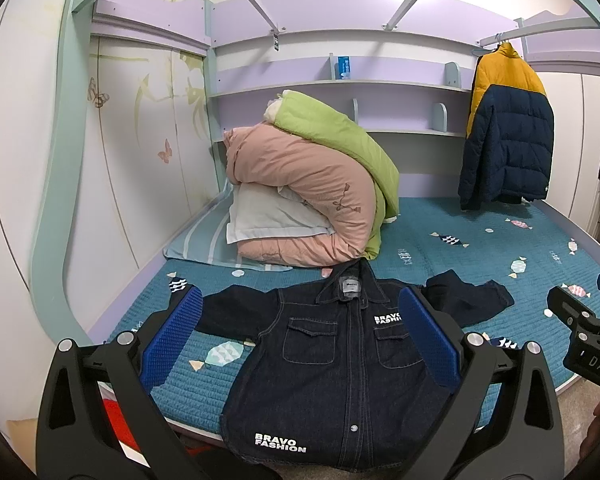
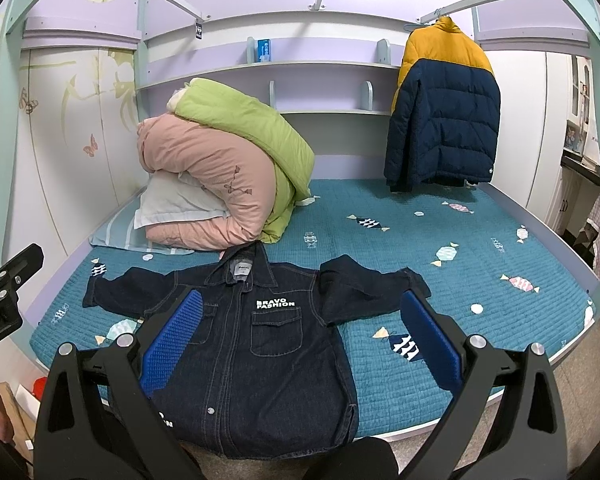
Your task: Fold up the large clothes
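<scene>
A dark denim jacket [image 1: 324, 364] with white "BRAVO FASHION" lettering lies face up and buttoned on the teal bed cover [image 1: 460, 248], sleeves spread out, hem hanging over the front edge. It also shows in the right wrist view [image 2: 260, 344]. My left gripper [image 1: 300, 332] is open and empty, held above the jacket's chest. My right gripper [image 2: 302, 332] is open and empty, above the jacket's right half and right sleeve [image 2: 372, 284]. The right gripper also shows at the right edge of the left wrist view [image 1: 584, 308].
A rolled pink and green quilt [image 1: 312, 188] sits on a white pillow at the back left of the bed. A yellow and navy puffer jacket [image 1: 508, 128] hangs at the back right. Purple shelves run along the back wall. A red object [image 1: 116, 420] sits on the floor at left.
</scene>
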Motion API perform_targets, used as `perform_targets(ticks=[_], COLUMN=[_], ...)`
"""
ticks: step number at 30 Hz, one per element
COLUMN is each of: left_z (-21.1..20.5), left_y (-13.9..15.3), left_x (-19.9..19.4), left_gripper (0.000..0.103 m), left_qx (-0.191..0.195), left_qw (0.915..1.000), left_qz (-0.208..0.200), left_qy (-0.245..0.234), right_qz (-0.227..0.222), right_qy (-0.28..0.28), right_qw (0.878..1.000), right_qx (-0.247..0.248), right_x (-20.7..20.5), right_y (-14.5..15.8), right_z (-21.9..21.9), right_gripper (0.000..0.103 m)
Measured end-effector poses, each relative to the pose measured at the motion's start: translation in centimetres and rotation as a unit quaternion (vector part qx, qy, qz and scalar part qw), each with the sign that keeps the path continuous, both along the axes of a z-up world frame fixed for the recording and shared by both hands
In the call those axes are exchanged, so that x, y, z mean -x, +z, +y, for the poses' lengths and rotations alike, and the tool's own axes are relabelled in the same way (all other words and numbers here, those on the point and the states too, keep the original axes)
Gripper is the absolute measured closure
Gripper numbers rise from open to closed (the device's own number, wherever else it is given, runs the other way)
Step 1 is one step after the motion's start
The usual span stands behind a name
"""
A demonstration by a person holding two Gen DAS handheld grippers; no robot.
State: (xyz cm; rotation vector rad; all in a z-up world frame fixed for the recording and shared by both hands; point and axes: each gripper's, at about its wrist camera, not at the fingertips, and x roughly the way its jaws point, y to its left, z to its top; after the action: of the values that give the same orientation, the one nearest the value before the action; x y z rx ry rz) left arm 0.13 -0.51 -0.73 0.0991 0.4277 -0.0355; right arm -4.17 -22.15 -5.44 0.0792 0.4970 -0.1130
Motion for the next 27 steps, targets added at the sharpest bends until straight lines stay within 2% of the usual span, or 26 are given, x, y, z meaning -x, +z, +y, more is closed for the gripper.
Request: perform_targets(ticks=[13, 27], left_z=[0.1, 1.2], left_y=[-1.4, -2.8], left_x=[-0.5, -4.8], left_gripper=[0.005, 0.005], left_qx=[-0.001, 0.004], left_qw=[1.0000, 0.9995], left_qz=[0.007, 0.032], left_qy=[0.001, 0.000], right_qz=[0.006, 0.036], right_qy=[0.000, 0.008], right_qw=[1.000, 0.999], right_qx=[-0.002, 0.001], right_x=[-0.8, -4.8], right_y=[-0.4, -1.6], right_z=[0.1, 1.4], right_gripper=[0.007, 0.007])
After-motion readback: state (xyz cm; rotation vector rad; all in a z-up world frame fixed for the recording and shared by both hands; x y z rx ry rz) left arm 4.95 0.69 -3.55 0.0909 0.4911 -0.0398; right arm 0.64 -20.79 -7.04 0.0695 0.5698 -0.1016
